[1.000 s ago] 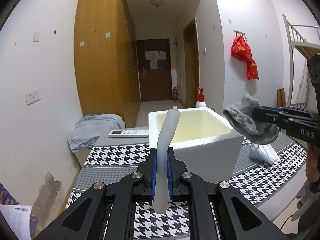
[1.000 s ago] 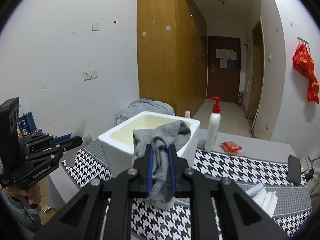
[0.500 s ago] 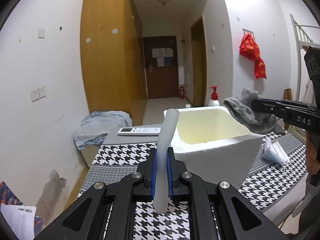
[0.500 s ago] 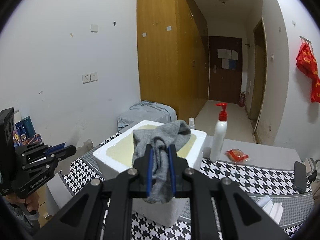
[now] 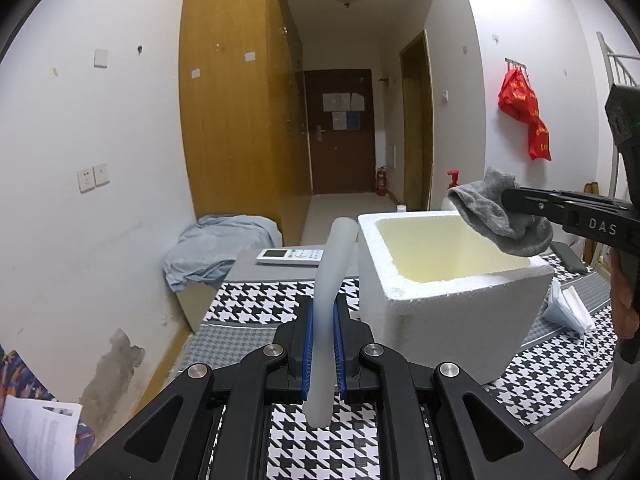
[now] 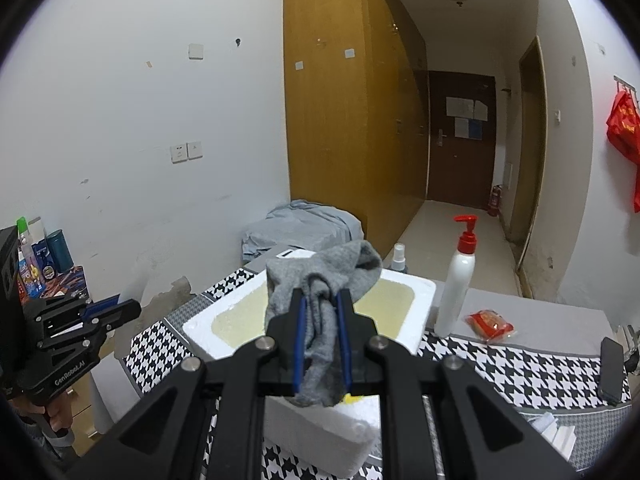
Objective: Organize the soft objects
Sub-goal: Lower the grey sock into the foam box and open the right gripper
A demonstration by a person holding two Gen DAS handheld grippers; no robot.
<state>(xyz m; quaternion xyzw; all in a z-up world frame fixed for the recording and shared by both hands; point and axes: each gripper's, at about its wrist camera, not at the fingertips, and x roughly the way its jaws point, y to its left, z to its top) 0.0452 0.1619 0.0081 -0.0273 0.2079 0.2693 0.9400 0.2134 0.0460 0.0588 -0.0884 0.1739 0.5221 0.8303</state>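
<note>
White and translucent, a soft bendy tube point(image 5: 329, 300) stands nearly upright in the left wrist view, pinched between the blue pads of the left gripper point(image 5: 322, 344), whose jaws are closed tight on it. Just right of the tube sits an open white foam box point(image 5: 452, 292) on a black-and-white houndstooth tablecloth point(image 5: 260, 304). Above the box's far right corner the right gripper point(image 5: 520, 204) reaches in from the right, clamping a crumpled grey sock point(image 5: 496, 216). A white remote control point(image 5: 290, 256) lies behind the tube.

In the right wrist view, the grey sock point(image 6: 320, 304) bunches between the right gripper's point(image 6: 322, 344) blue pads, jaws nearly closed on the fabric, hanging over the foam box's point(image 6: 416, 320) near rim. A white pump bottle with a red top point(image 6: 456, 284) stands just right of the box. The left gripper point(image 6: 96, 314) appears at far left, apart from the box.
</note>
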